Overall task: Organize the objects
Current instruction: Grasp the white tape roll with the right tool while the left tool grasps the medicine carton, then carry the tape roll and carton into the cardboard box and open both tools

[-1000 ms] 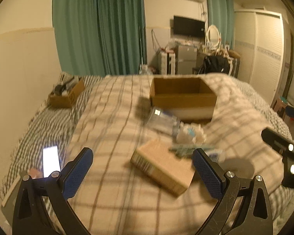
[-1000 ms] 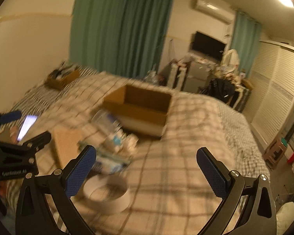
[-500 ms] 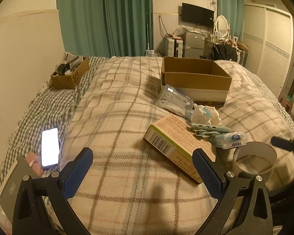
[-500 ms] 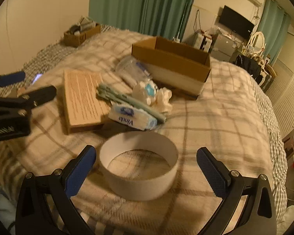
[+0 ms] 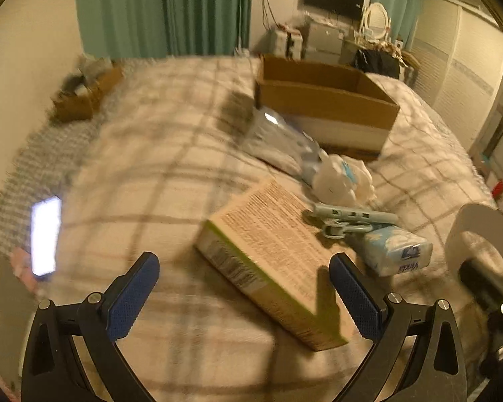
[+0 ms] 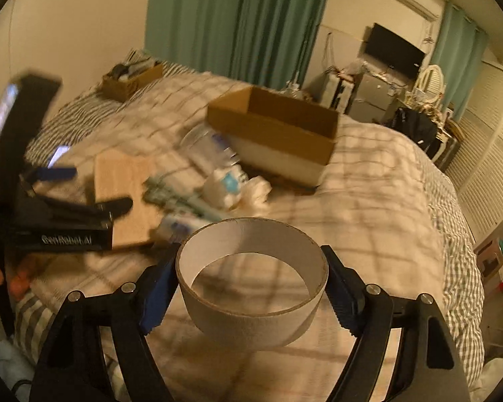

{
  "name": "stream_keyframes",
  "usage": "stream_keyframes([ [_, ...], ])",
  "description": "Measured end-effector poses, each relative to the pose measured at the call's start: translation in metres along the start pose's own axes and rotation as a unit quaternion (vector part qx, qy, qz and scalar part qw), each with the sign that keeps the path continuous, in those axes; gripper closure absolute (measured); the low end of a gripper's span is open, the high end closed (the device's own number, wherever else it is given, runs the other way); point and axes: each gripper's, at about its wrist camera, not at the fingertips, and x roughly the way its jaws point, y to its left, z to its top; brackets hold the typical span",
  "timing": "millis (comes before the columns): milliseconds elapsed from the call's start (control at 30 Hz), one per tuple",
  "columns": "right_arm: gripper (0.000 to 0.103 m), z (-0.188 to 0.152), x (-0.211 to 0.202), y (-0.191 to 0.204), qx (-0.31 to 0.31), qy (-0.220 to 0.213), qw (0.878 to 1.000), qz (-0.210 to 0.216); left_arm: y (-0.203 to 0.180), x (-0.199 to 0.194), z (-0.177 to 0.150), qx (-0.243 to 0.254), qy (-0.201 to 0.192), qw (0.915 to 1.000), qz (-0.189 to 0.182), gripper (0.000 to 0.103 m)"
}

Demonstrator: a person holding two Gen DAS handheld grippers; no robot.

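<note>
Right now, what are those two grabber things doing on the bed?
A person is tidying things on the bed. The right gripper has just closed its jaws around a white cardboard ring, one pad on each side. The left gripper is open above a flat printed box, holding nothing. An open cardboard box waits behind the pile.
</note>
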Motion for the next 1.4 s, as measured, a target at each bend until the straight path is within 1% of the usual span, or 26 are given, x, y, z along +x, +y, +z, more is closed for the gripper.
stream_keyframes([
  [100,0.024,0.003,-0.001,-0.012,0.016,-0.003,1.0,-0.005,-0.01,0.011,0.003,0.016,0.019,0.9996,-0.013,0.0],
  [200,0.024,0.004,0.001,-0.018,0.026,-0.003,1.0,-0.003,-0.024,0.016,0.004,0.034,0.023,0.9991,-0.008,0.0],
  [233,0.024,0.004,0.001,-0.019,0.028,-0.003,1.0,-0.002,-0.029,0.017,0.003,0.044,0.024,0.9987,-0.012,0.001],
  [267,0.024,0.004,0.001,-0.02,0.029,-0.003,1.0,-0.001,-0.034,0.018,0.003,0.054,0.026,0.9981,-0.015,0.003],
  [300,0.024,0.003,0.0,-0.02,0.028,-0.004,1.0,-0.001,-0.038,0.017,0.002,0.058,0.025,0.9978,-0.023,0.015],
  [333,0.024,0.004,0.0,-0.02,0.028,-0.005,1.0,0.0,-0.039,0.014,0.001,0.055,0.022,0.9974,-0.04,0.034],
  [400,0.024,0.003,-0.002,-0.021,0.03,-0.008,1.0,0.0,-0.039,0.01,0.002,0.037,0.025,0.9948,-0.092,0.053],
  [433,0.024,0.003,-0.002,-0.022,0.031,-0.01,0.999,0.0,-0.04,0.009,0.002,0.036,0.024,0.9939,-0.102,0.058],
  [500,0.024,0.003,-0.003,-0.025,0.033,-0.012,0.999,-0.003,-0.044,0.005,0.002,0.046,0.013,0.9944,-0.095,0.06],
  [600,0.024,0.005,-0.006,-0.027,0.036,-0.017,0.999,-0.006,-0.044,-0.006,0.003,0.046,-0.013,0.9952,-0.086,0.068],
  [767,0.024,0.01,-0.009,-0.029,0.034,-0.028,0.999,-0.009,-0.039,-0.031,0.013,0.05,-0.069,0.9947,-0.058,0.072],
  [900,0.024,0.021,-0.017,-0.034,0.031,-0.048,0.998,-0.012,-0.037,-0.044,0.027,0.052,-0.089,0.9932,-0.054,0.072],
  [1000,0.024,0.041,-0.024,-0.042,0.034,-0.07,0.997,-0.009,-0.038,-0.051,0.041,0.055,-0.102,0.9921,-0.048,0.072],
  [1067,0.024,0.056,-0.028,-0.046,0.036,-0.087,0.996,-0.007,-0.038,-0.055,0.053,0.059,-0.111,0.991,-0.048,0.072],
  [1167,0.024,0.087,-0.03,-0.053,0.032,-0.112,0.993,-0.01,-0.038,-0.058,0.076,0.061,-0.117,0.9895,-0.059,0.072],
  [1333,0.024,0.143,-0.022,-0.063,0.033,-0.139,0.99,-0.009,-0.041,-0.054,0.122,0.075,-0.14,0.9866,-0.039,0.072],
  [1400,0.024,0.164,-0.014,-0.067,0.036,-0.145,0.989,-0.005,-0.041,-0.049,0.145,0.076,-0.143,0.986,-0.04,0.072],
])
